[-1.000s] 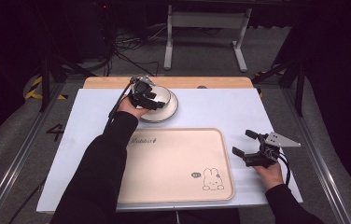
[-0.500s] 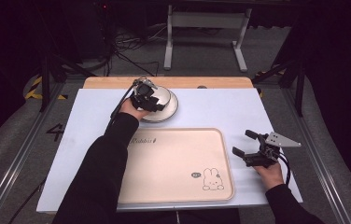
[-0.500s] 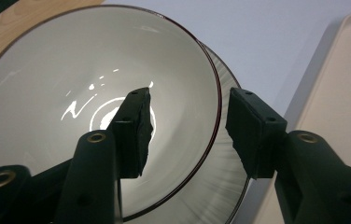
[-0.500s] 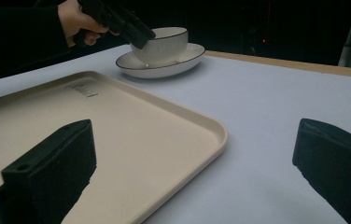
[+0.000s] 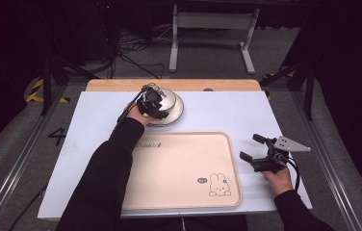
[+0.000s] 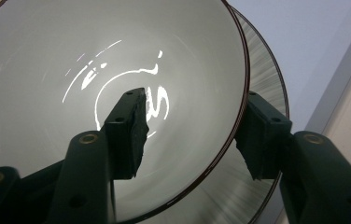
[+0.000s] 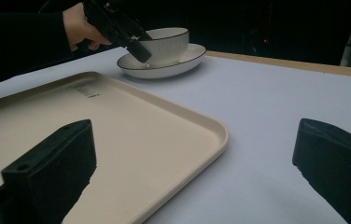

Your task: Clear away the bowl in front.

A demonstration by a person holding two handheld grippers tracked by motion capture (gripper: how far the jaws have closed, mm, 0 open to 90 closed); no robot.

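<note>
A white ribbed bowl (image 5: pixel 168 99) with a dark rim stands on a matching saucer plate (image 5: pixel 178 113) at the back of the table. My left gripper (image 5: pixel 151 103) is open at the bowl's near-left side. In the left gripper view the bowl (image 6: pixel 47 70) fills the frame: one jaw is inside it and the other outside the rim, above the plate (image 6: pixel 264 74), with a gap left between them. My right gripper (image 5: pixel 249 147) is open and holds nothing, low over the table just right of the beige tray (image 5: pixel 179 168).
The tray (image 7: pixel 141 126) has a small rabbit print (image 5: pixel 219 185) near its front right corner and nothing on it. A wooden strip (image 5: pixel 227 84) runs along the table's far edge. The right gripper view shows the bowl (image 7: pixel 169 44) and the left gripper (image 7: pixel 127 32) far off.
</note>
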